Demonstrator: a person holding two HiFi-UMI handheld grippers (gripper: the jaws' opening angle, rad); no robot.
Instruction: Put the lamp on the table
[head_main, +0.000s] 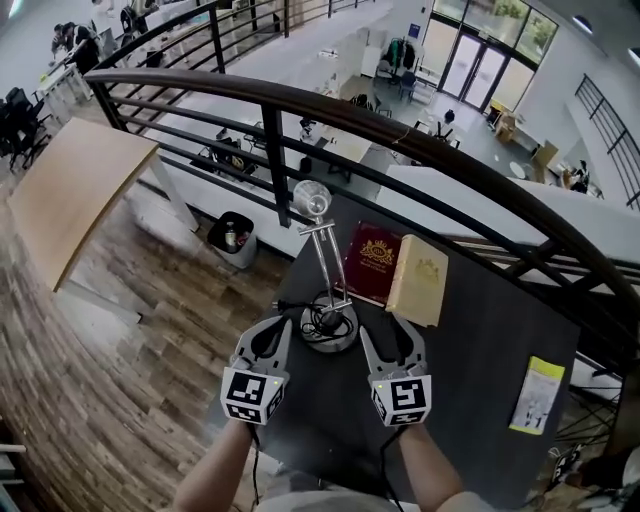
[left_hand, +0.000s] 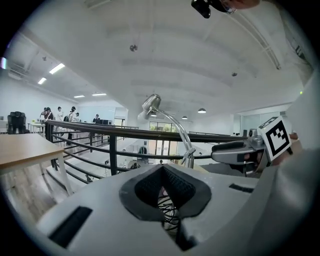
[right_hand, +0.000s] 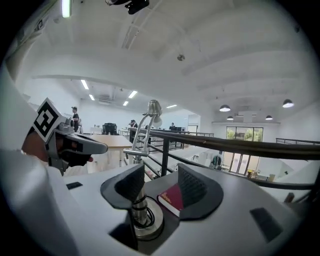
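A silver desk lamp (head_main: 328, 325) stands upright on the dark table (head_main: 480, 340). Its round base carries a coiled black cord, and its head (head_main: 312, 198) is up by the railing. My left gripper (head_main: 283, 326) sits just left of the base with its jaws together; in the left gripper view (left_hand: 162, 172) the cord coil shows beyond the pads. To the right of the base my right gripper (head_main: 390, 335) stands open. In the right gripper view (right_hand: 160, 187) the lamp's stem (right_hand: 136, 197) rises close by the left pad, untouched.
A red book (head_main: 372, 262) and a tan book (head_main: 418, 278) lie on the table behind the lamp. A yellow sheet (head_main: 537, 393) lies near the right edge. A dark metal railing (head_main: 300, 110) curves right behind the table. A wooden table (head_main: 70, 190) and a bin (head_main: 232, 238) stand on the floor at left.
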